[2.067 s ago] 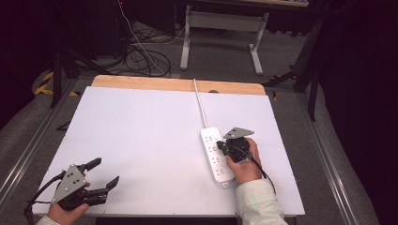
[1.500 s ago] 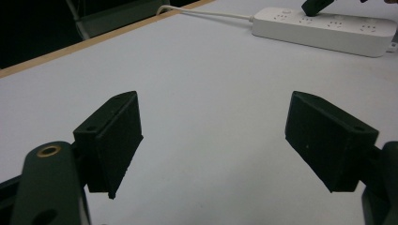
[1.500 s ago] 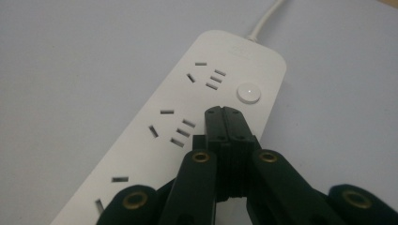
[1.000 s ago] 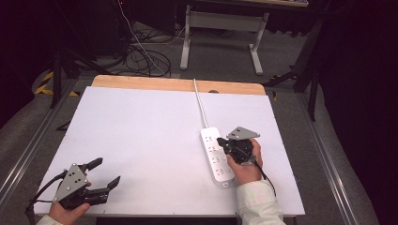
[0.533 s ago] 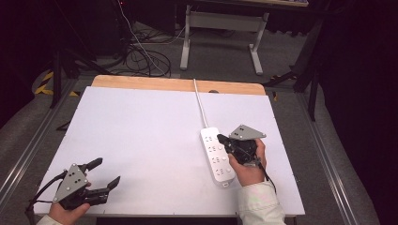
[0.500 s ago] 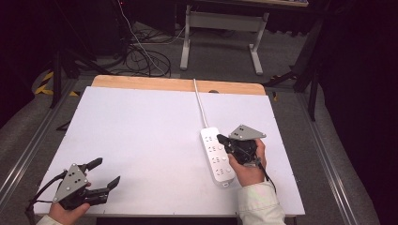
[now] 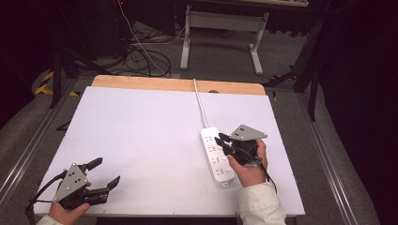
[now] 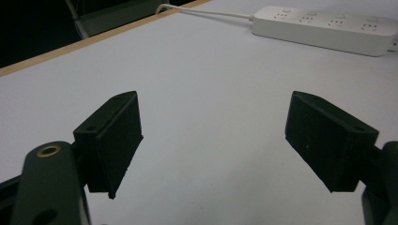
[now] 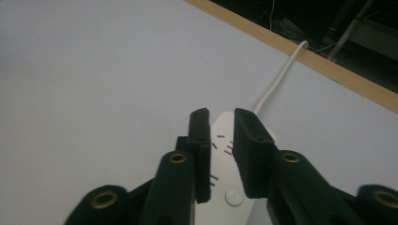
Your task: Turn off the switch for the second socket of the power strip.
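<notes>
A flat, matte white surface [image 7: 141, 140] with a strip of bare light wood along its far edge carries a long, white plastic power strip [image 7: 217, 154], smooth and rounded at the corners, with rows of small socket slots along its top. It lies right of centre, its long axis running from the near edge toward the far edge and leaning slightly left as it goes; its thin white cable [image 7: 201, 105] leaves the far end and runs to the wooden edge. The right hand-held gripper [image 7: 220, 141] — black, angular, with a grey three-cornered plate on top — is held over the right side of the strip, tips pointing left and away. In the right gripper view its two blocky black jaws stand nearly closed, with only a narrow gap between them through which the sockets show; they grasp nothing, and whether they touch the strip cannot be told. The left hand-held gripper [image 7: 105, 173] rests low at the near left corner, well apart from the strip, its matte wedge-shaped jaws spread wide and released — bare white surface lies between them in the left gripper view.
</notes>
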`<action>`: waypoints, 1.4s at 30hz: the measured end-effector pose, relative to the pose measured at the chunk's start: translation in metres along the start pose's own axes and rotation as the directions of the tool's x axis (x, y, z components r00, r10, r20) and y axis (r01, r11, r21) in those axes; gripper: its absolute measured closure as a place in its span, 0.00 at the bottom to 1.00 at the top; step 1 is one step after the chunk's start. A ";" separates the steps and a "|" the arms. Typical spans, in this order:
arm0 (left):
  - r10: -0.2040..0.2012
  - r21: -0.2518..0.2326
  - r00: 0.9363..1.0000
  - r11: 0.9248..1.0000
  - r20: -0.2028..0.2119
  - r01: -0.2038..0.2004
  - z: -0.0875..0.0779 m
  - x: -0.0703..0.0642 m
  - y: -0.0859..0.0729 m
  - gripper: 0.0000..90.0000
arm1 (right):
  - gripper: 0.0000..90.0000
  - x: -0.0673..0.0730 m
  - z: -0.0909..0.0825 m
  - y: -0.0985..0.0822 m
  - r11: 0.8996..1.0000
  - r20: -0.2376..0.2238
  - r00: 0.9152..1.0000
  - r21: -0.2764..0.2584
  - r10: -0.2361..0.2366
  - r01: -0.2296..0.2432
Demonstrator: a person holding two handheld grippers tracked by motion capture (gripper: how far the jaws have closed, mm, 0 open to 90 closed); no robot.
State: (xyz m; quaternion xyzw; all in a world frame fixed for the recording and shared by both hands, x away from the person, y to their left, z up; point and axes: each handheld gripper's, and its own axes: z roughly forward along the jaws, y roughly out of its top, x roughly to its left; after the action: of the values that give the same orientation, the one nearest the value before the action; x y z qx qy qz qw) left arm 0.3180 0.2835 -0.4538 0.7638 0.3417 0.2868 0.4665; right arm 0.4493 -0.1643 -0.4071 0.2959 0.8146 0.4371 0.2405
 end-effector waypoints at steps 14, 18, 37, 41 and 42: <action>-0.005 -0.002 1.000 1.000 0.005 0.005 -0.001 0.000 0.000 0.22 | 0.29 0.002 -0.022 0.008 0.997 -0.010 1.000 -0.075 0.002 -0.003; -0.010 -0.004 1.000 1.000 0.007 0.010 -0.001 0.000 0.000 0.22 | 0.22 0.003 -0.029 0.008 0.997 -0.025 1.000 -0.082 -0.005 0.003; -0.012 -0.003 1.000 1.000 0.005 0.012 -0.001 0.001 0.000 0.22 | 0.05 -0.001 -0.062 -0.017 0.996 -0.048 0.998 -0.075 0.042 -0.046; -0.007 -0.005 1.000 1.000 0.002 0.007 -0.001 0.001 0.000 0.22 | 0.07 -0.004 -0.069 -0.031 0.994 -0.086 0.994 -0.073 0.070 -0.076; -0.011 -0.005 1.000 1.000 0.002 0.011 -0.002 0.001 0.000 0.22 | 0.06 -0.005 -0.070 -0.036 0.994 -0.086 0.994 -0.077 0.073 -0.080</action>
State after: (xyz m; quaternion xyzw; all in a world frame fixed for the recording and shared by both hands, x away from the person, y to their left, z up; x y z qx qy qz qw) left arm 0.3174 0.2850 -0.4528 0.7610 0.3446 0.2841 0.4706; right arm 0.3978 -0.2238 -0.4017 0.2987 0.7937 0.4902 0.2010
